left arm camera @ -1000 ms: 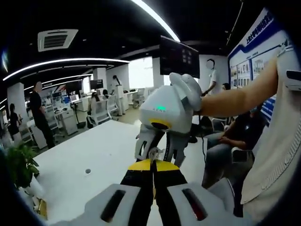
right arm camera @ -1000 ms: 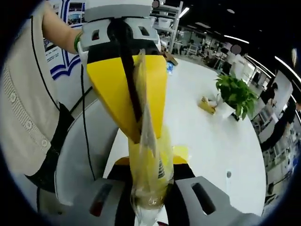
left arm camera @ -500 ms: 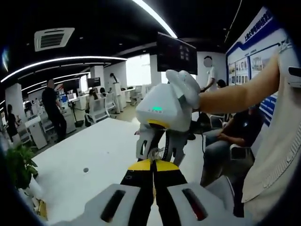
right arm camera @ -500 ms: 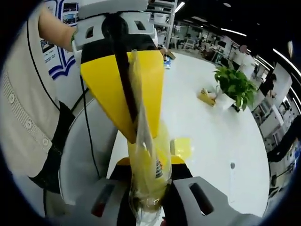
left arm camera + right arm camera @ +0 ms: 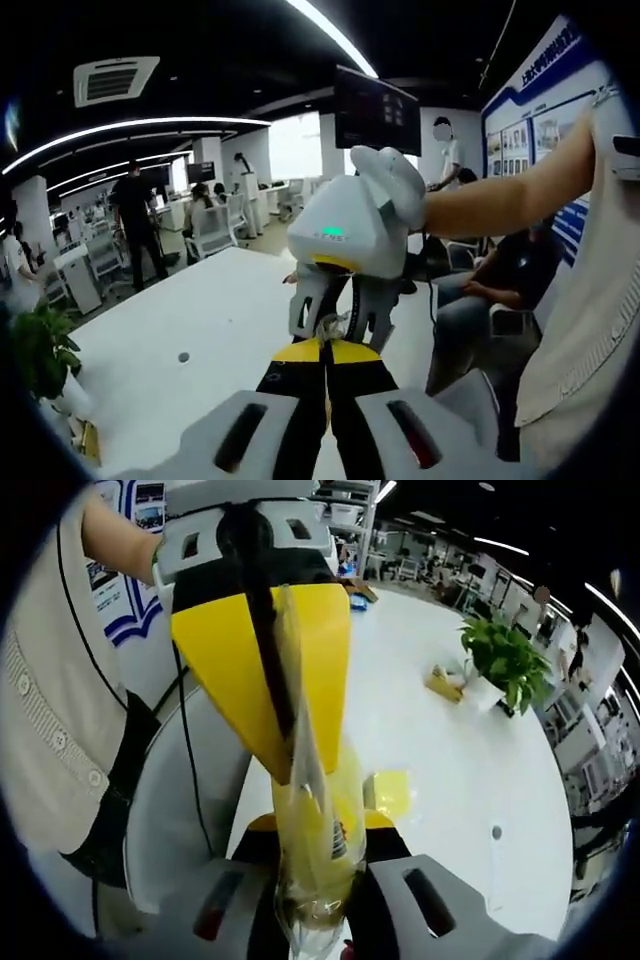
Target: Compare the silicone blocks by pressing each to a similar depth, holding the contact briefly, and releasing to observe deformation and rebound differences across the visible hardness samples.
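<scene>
Clear plastic bag [image 5: 312,830] clamped between both grippers' jaws, above white table [image 5: 450,770]

The clear bag [image 5: 312,810] in the centre of the right gripper view is thin, glossy plastic film, crinkled and catching the light, with yellow showing through it. The left hand-held gripper [image 5: 275,680], filling the upper middle of that view, has smooth matt yellow plastic jaw faces and a pale hard-plastic body above. In the left gripper view the right hand-held gripper [image 5: 335,325] at centre wears a smooth white plastic shell with a soft sheen. The table [image 5: 210,320] at lower left is a smooth white surface, faintly reflective. The sleeve [image 5: 45,710] at the left edge is ribbed, matt knitted cloth.
</scene>
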{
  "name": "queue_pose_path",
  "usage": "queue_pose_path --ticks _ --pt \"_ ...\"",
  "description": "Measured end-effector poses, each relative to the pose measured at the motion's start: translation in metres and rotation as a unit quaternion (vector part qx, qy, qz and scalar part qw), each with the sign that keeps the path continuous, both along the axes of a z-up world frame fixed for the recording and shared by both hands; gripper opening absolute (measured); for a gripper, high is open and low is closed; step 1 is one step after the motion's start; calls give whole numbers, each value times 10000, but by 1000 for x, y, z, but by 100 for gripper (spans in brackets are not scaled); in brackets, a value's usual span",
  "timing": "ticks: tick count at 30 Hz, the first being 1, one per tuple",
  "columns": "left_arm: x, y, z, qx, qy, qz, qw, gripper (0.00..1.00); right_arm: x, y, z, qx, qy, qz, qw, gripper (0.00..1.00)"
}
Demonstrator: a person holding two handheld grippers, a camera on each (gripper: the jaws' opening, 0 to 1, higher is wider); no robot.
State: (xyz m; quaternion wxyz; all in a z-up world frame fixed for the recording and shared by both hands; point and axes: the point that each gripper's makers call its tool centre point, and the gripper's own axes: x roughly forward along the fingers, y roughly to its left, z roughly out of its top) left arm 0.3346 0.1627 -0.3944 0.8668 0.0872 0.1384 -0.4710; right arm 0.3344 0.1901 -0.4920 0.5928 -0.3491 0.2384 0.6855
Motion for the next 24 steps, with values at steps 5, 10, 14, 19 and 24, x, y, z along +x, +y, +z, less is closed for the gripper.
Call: queue_pose_path --ticks 5,10,14,19,24 --pt "0 0 -1 31 -20 17 10000 0 1 1 0 41 -24 -3 10000 10" --pt "-1 -1 0 31 -17 21 10000 0 -1 0 1 44 -23 28 10000 11" --pt "-1 -2 0 55 -42 35 10000 0 0 -1 1 59 -66 27 10000 11" --pt "-1 -5 2 38 -39 42 10000 0 1 -2 2 74 -96 13 9999 11" --pt "-3 -7 2 78 -38 40 10000 0 1 -4 2 94 -92 -12 9999 11"
